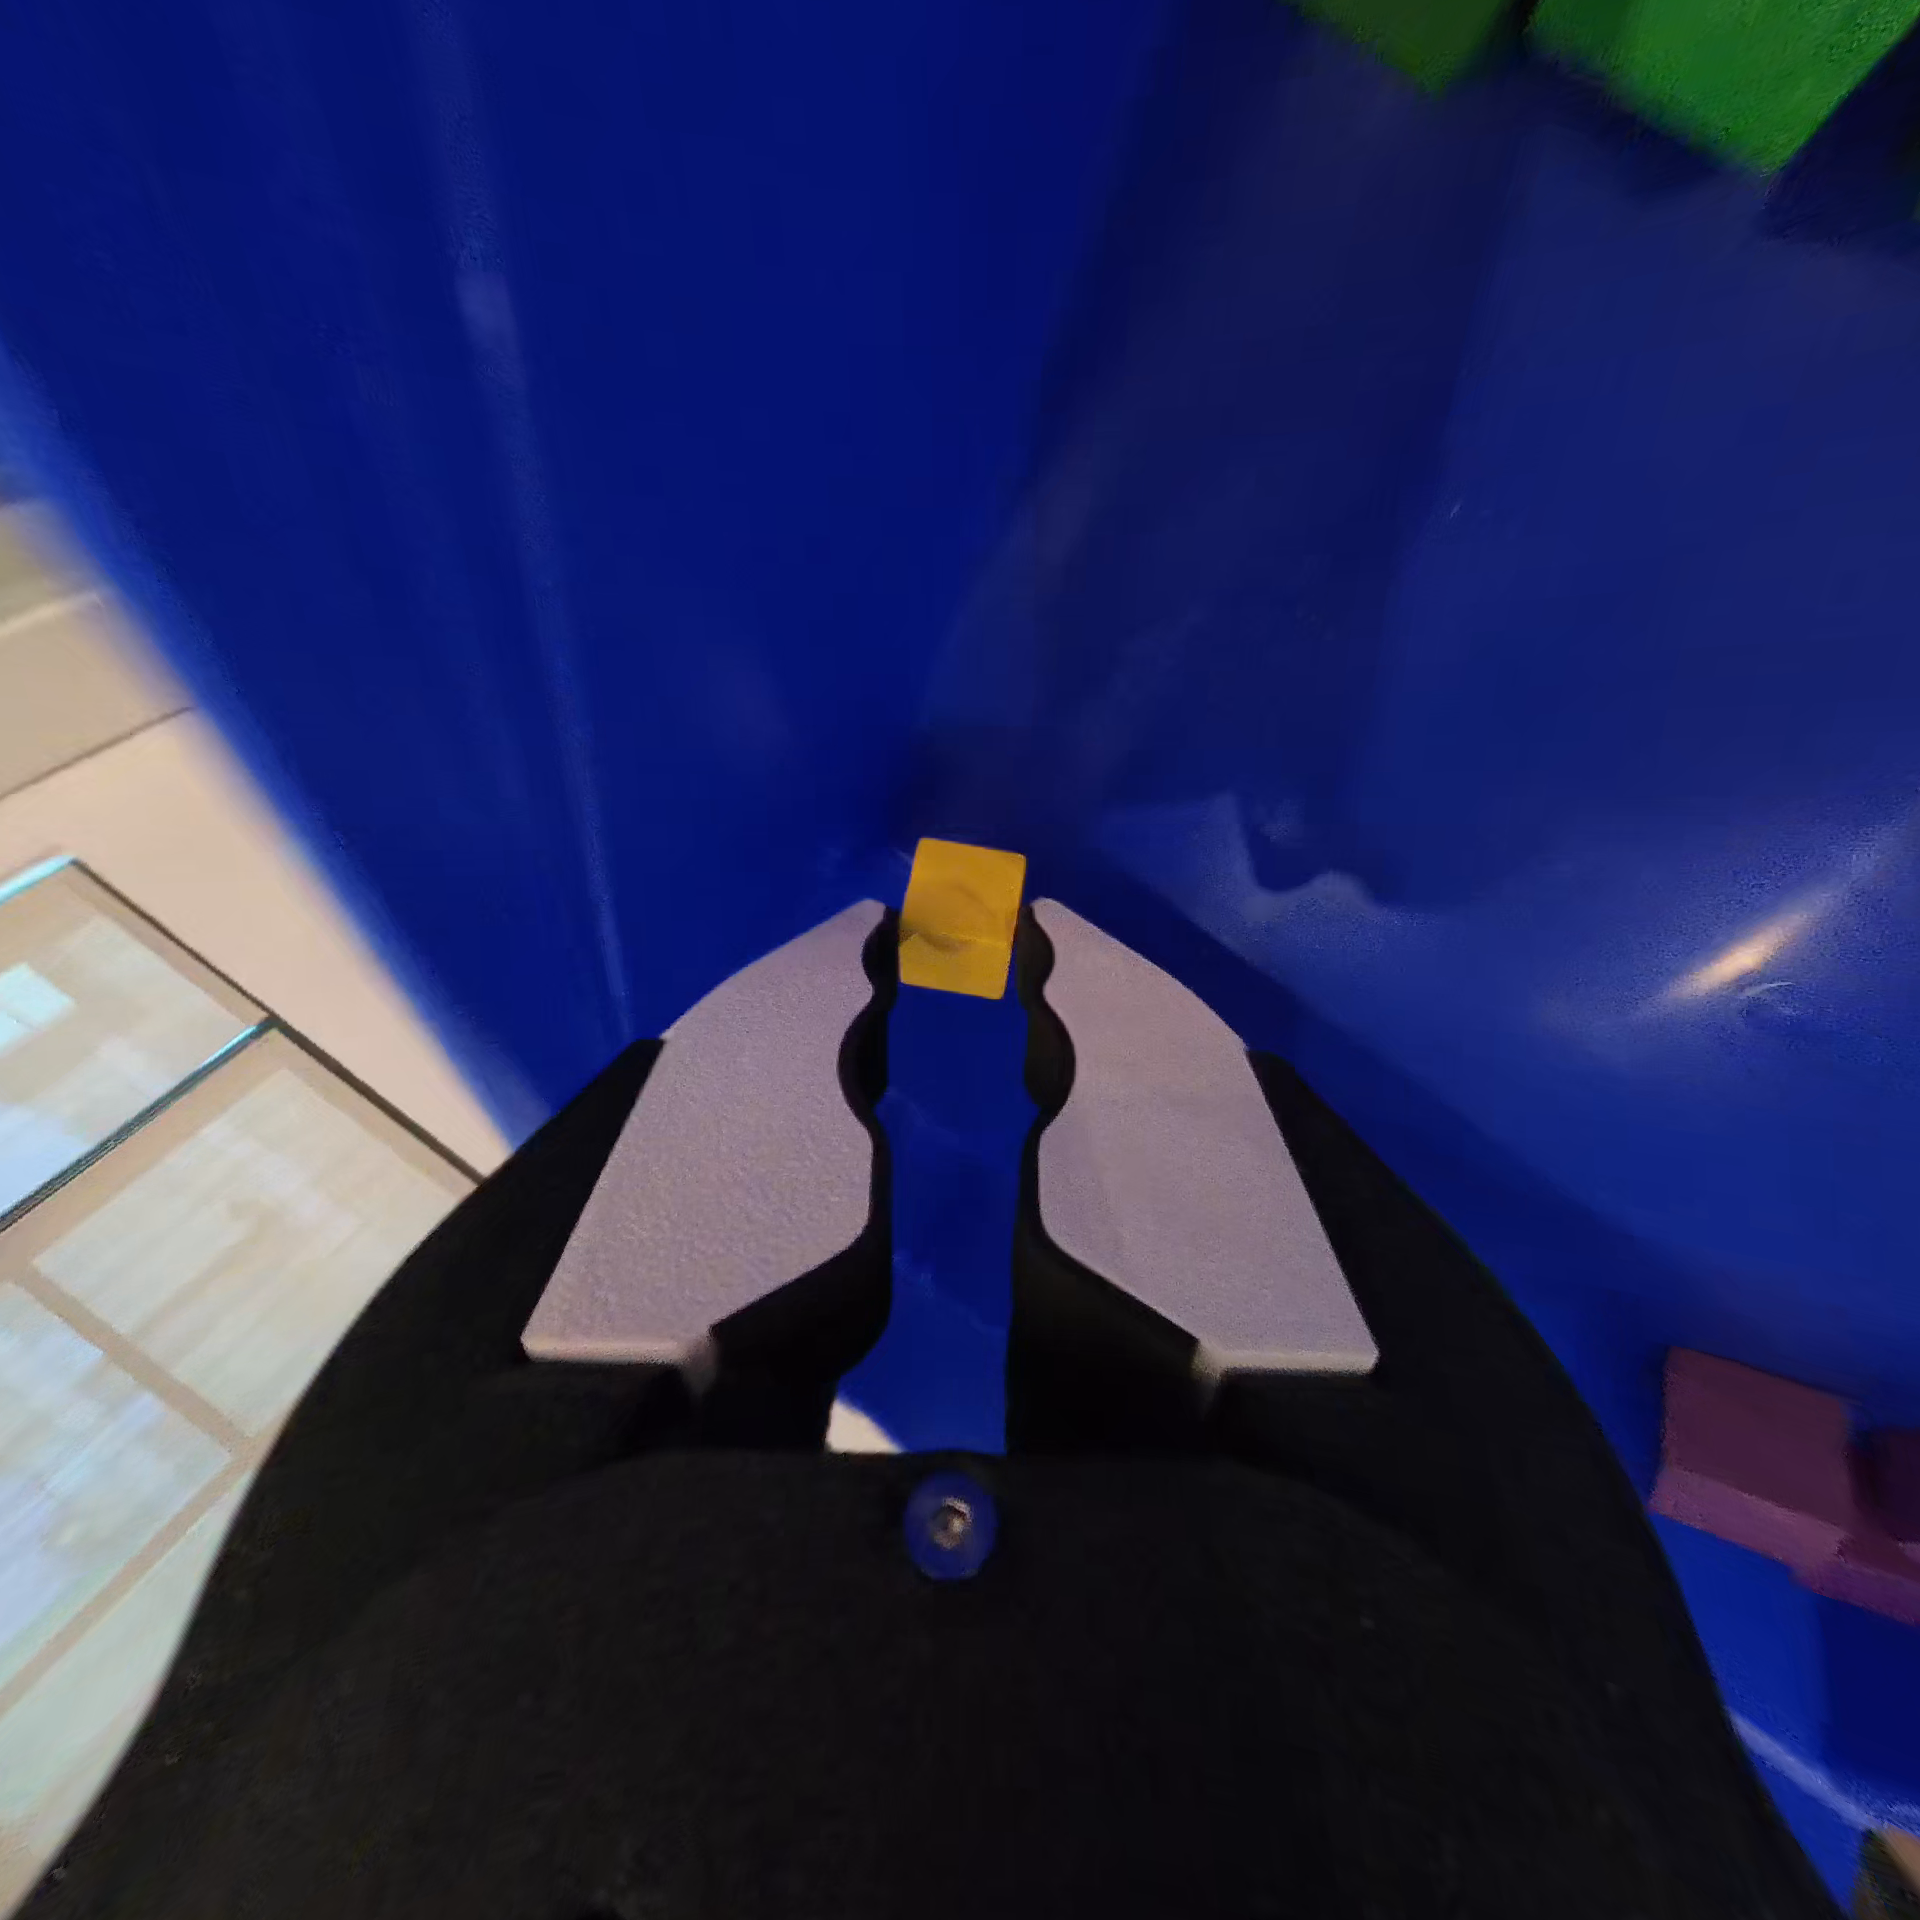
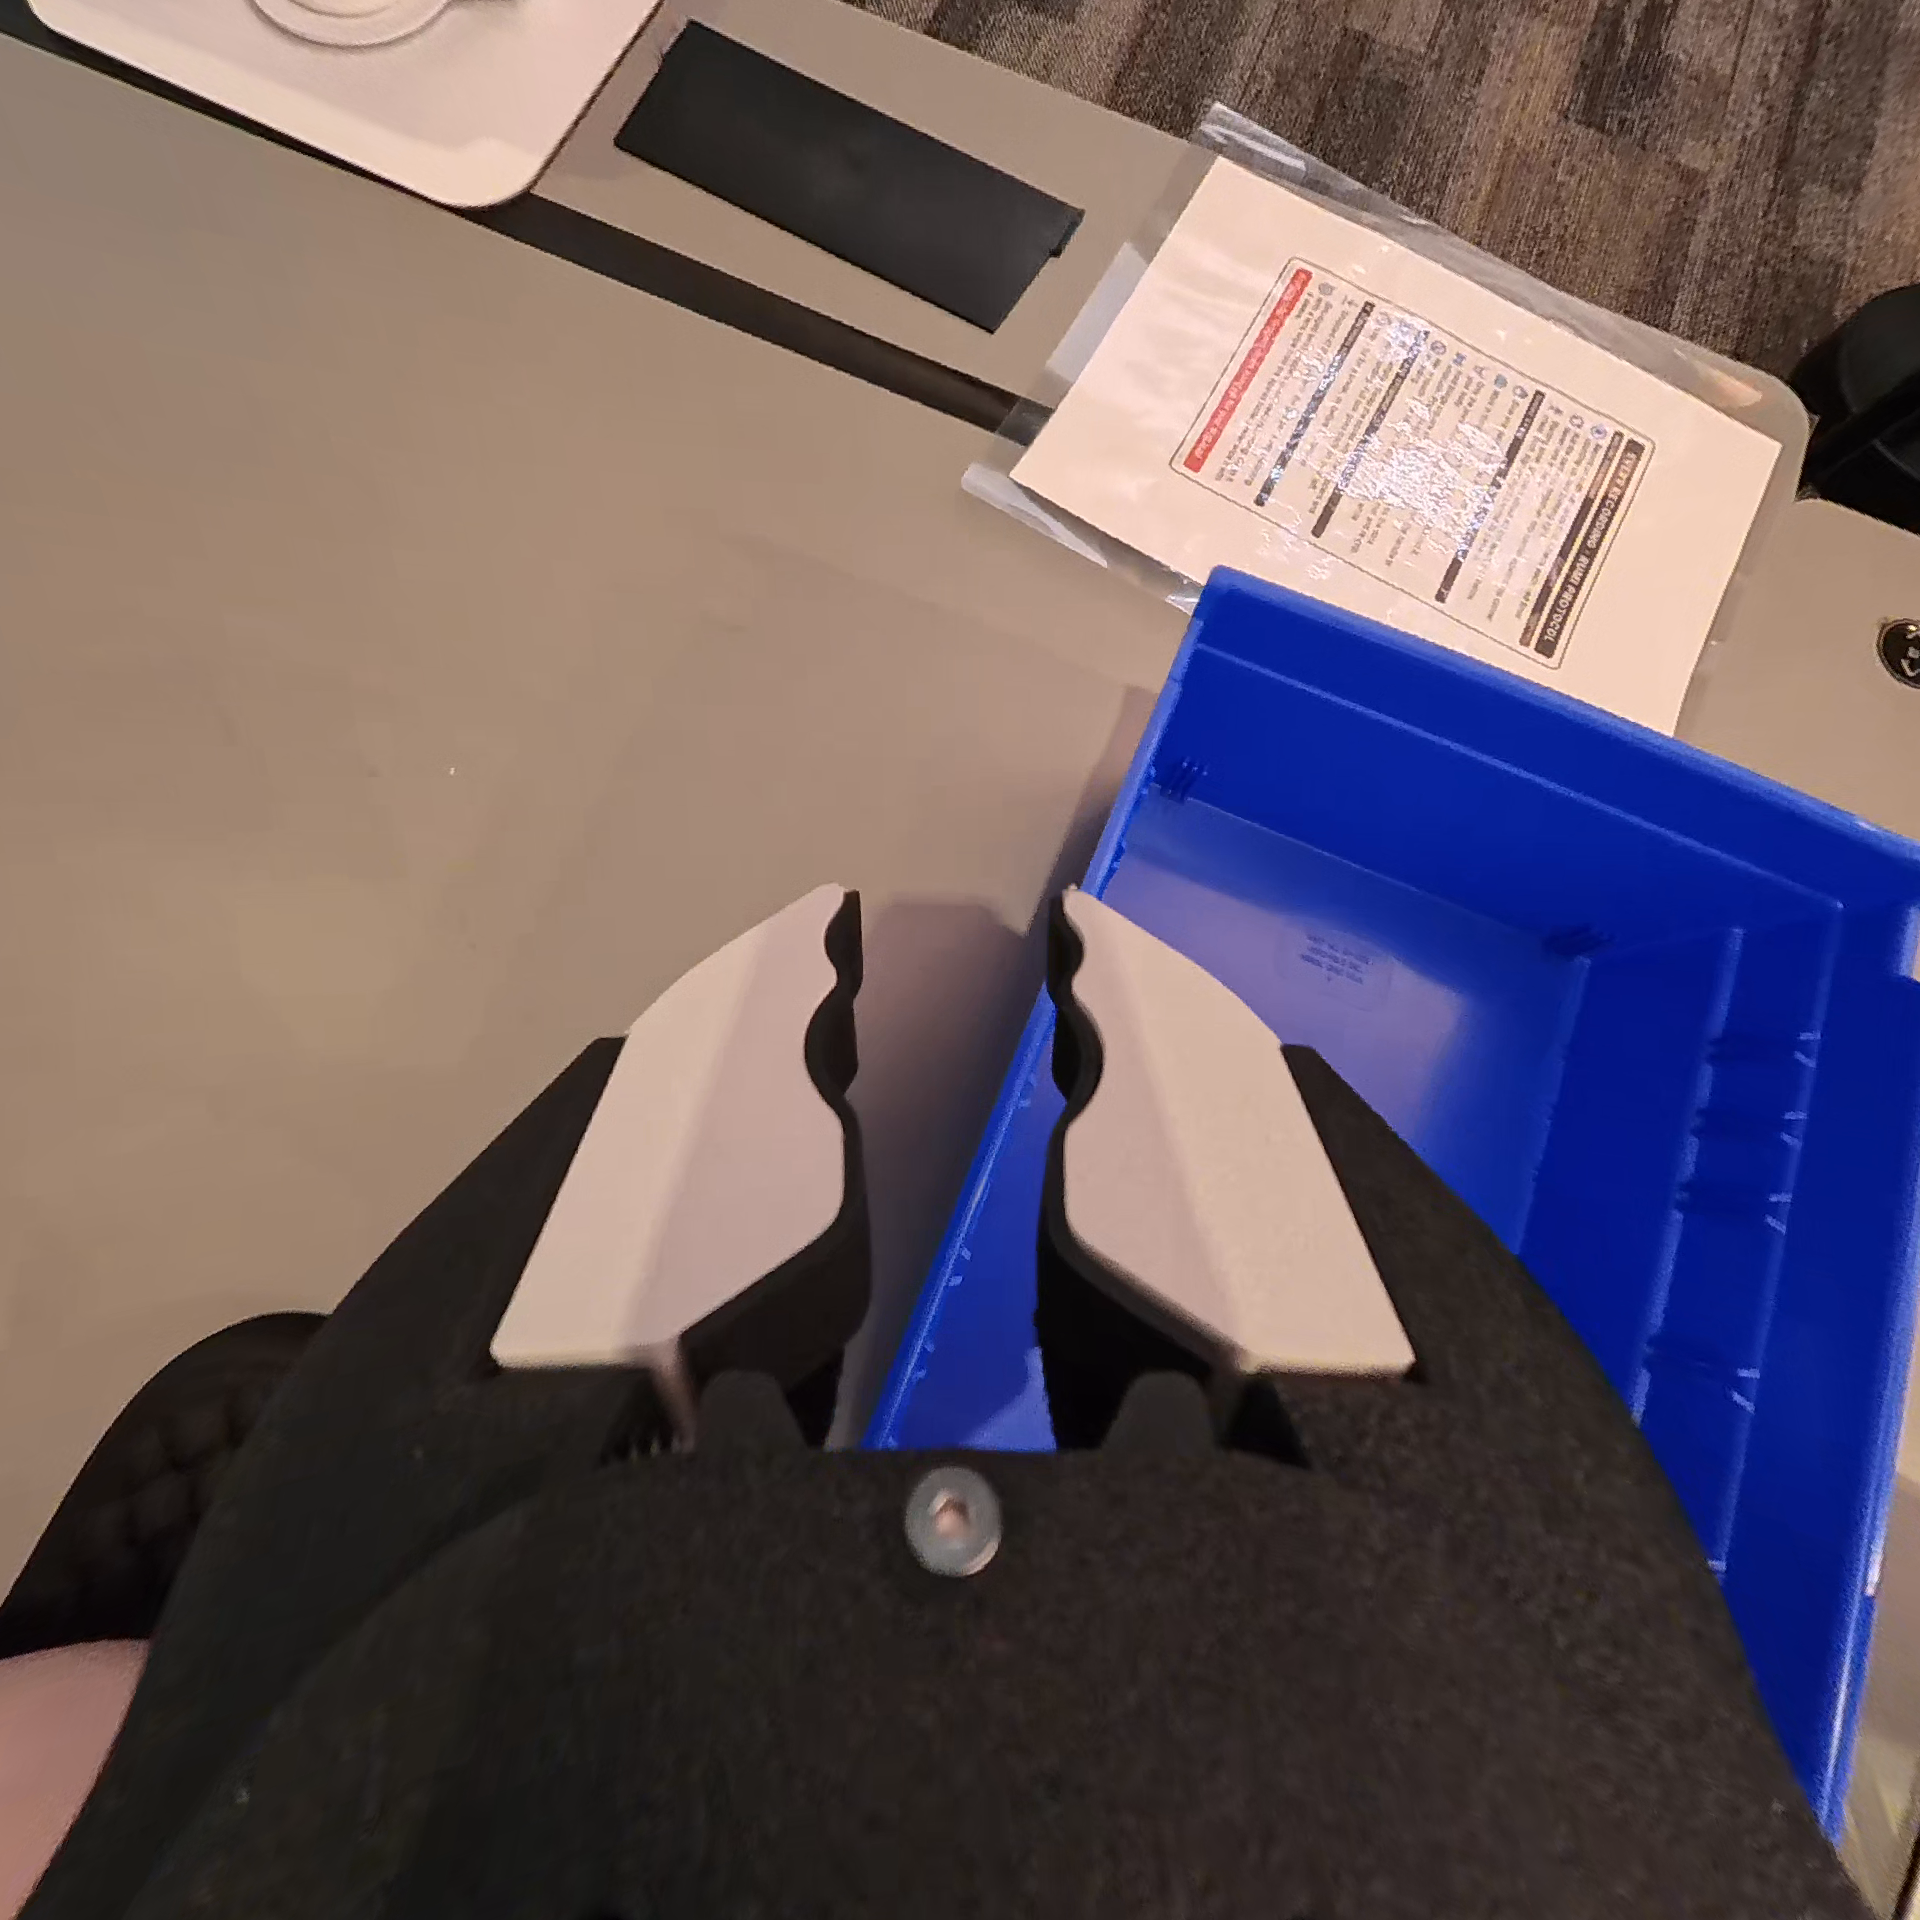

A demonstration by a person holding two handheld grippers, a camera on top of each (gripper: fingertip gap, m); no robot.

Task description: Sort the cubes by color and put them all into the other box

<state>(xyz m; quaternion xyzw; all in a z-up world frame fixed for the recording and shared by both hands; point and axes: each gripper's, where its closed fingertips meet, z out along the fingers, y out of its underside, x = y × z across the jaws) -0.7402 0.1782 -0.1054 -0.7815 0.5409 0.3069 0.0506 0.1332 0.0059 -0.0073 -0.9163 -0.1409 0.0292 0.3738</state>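
A small yellow cube (image 1: pixel 961 920) is pinched between the tips of the left gripper (image 1: pixel 958 914), low inside a blue box (image 1: pixel 1455 623), close to a corner. Green cubes (image 1: pixel 1704 73) are seen farther off at the top, and purple cubes (image 1: pixel 1787 1496) lie to the right. The right gripper (image 2: pixel 954 909) is held with its jaws spread and nothing between them, above the edge of another blue box (image 2: pixel 1662 1039) on the bench (image 2: pixel 416 623); a printed sheet (image 2: pixel 1403 436) lies beyond. Only the tips hold the cube, so it could be dropped or twisted, and it could be put with the wrong color.
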